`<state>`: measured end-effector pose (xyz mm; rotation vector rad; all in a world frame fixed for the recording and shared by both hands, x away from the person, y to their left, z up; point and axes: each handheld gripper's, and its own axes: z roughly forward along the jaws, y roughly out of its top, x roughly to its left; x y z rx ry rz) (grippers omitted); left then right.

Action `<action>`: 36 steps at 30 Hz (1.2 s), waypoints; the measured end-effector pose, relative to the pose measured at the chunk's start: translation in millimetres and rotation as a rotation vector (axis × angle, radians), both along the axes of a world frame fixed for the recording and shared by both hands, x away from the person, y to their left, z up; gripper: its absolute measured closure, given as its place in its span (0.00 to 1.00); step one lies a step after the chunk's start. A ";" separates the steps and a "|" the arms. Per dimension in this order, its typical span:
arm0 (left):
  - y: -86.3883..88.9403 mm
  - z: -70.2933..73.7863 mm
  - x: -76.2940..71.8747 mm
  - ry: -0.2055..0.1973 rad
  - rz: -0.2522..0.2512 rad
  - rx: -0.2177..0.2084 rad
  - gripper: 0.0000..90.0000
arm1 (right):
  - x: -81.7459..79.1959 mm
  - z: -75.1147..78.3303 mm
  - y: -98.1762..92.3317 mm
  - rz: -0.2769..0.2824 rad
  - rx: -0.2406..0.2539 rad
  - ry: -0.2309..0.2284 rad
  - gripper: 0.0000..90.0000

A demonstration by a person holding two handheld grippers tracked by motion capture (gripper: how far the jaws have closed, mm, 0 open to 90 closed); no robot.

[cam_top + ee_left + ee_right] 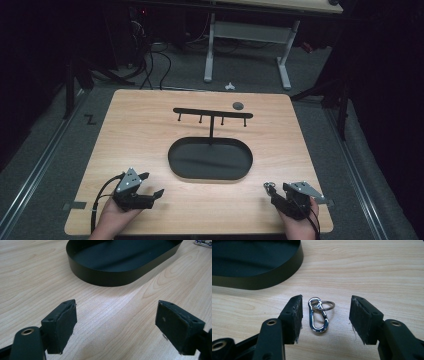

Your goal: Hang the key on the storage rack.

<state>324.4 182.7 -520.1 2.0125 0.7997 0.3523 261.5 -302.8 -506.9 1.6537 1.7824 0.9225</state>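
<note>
- Lying flat on the wooden table [150,130], between the jaws of the right gripper [325,320], untouched by either pad: a silver carabiner clip [318,316] with a small key ring [327,305] looped through its top end.
- Standing apart, the right gripper's jaws, with the clip nearer the left-hand pad in the right gripper view and clear table showing on both sides of it.
- Seen from the high view: the same clip [270,188] just ahead of the right gripper [280,196], near the table's front right corner.
- Spread wide over bare wood, the left gripper [116,322], nothing between its pads; placed at the front left of the table in the high view [150,184].
- Sitting mid-table between and beyond both grippers: a black oval tray [175,160], with a black hook rack [212,114] rising at its far edge.
- Resting near the rack's right end: a small dark round disc [238,105].
</note>
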 end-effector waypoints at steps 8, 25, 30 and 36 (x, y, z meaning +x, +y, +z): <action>-0.7 -0.2 0.1 0.002 -0.006 0.005 0.20 | 1.4 -0.2 -1.3 0.022 0.000 -0.006 0.41; -1.1 0.2 0.2 0.000 -0.013 0.005 0.20 | 6.6 -2.3 3.4 0.058 -0.109 0.127 0.41; -1.0 0.5 0.3 0.000 -0.016 0.004 0.20 | 7.9 -1.8 1.4 0.066 -0.123 0.171 0.41; -1.8 -0.2 -0.7 0.002 -0.015 0.008 0.20 | 10.3 0.7 -1.3 0.063 -0.088 0.232 0.40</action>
